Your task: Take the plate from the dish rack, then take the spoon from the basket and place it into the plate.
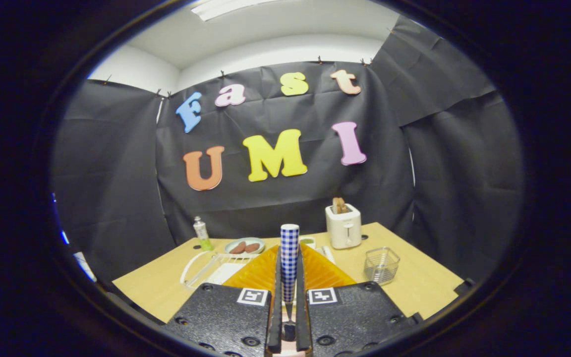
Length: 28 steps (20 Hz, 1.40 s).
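Holding the spoon upright, pinched in our gripper, we hover above the plate; slack fingers could drop it off-target.

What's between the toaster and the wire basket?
Bare tabletop separates the toaster and wire basket in the gripper view; the gripper is shut on the spoon.

Gripper fingers hide the checked-handled spoon's bowl end and the middle of the orange ribbed plate; white dish rack partly covered.
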Each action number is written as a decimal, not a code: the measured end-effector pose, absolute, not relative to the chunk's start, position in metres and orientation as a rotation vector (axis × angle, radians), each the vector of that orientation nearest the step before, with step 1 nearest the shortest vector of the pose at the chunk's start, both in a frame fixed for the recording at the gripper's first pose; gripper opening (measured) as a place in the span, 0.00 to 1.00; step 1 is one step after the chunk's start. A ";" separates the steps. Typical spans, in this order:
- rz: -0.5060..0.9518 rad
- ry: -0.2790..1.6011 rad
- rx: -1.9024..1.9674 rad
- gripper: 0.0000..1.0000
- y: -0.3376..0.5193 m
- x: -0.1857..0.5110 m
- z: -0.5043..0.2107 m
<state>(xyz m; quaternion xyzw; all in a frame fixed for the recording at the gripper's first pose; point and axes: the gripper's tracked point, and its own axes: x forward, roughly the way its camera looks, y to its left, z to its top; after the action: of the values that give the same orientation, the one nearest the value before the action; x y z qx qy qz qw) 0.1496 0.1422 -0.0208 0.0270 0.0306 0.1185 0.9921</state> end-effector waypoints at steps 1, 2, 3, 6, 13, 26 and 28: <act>0.255 0.071 0.049 0.16 0.154 0.145 -0.030; 0.263 0.072 0.044 0.16 0.163 0.142 -0.036; 0.267 0.065 0.036 0.16 0.171 0.141 -0.043; 0.262 0.029 0.009 0.16 0.186 0.141 -0.062; 0.242 -0.006 0.091 0.16 0.188 0.152 -0.137; 0.133 -0.004 0.053 0.47 0.149 0.150 -0.143; 0.169 -0.002 0.054 0.73 0.144 0.146 -0.135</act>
<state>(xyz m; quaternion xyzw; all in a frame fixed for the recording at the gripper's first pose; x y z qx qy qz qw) 0.1461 0.1441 -0.1348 0.0271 -0.0008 0.0846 0.9960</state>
